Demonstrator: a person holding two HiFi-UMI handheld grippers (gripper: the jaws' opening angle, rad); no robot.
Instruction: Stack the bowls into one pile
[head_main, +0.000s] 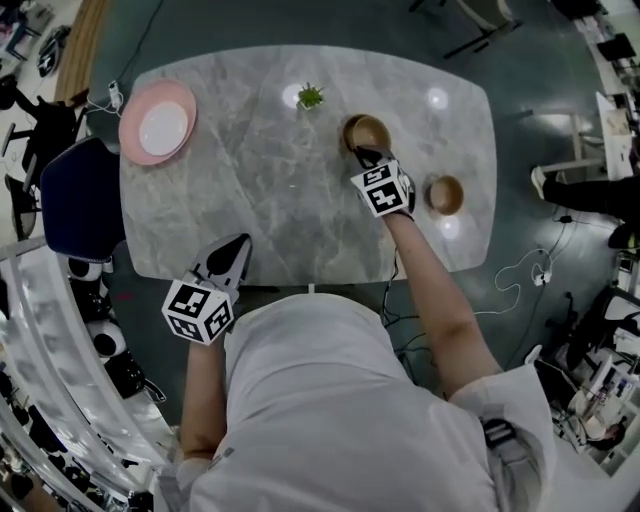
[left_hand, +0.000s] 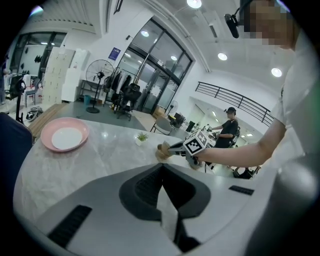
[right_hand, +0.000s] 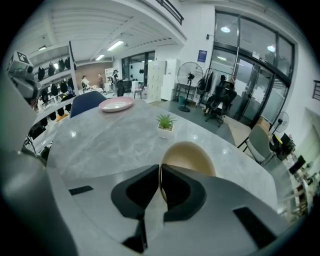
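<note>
While both bowls sit apart on the bench (head_main: 260, 170), no pile exists yet. The right hand-held gripper (head_main: 364, 153) is pinched narrow on the near rim of the far bowl (head_main: 368, 131), and the second bowl (head_main: 446, 195) stands alone nearby to its right. The left hand-held gripper (head_main: 238, 245), jaws together and empty, hangs at the bench's near edge; the whole job looks left to do, setting one bowl inside the other.

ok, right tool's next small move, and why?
Probably lift the held bowl slightly off the table: the right tool pinches its rim, and the second bowl sits apart to its right, empty.
</note>
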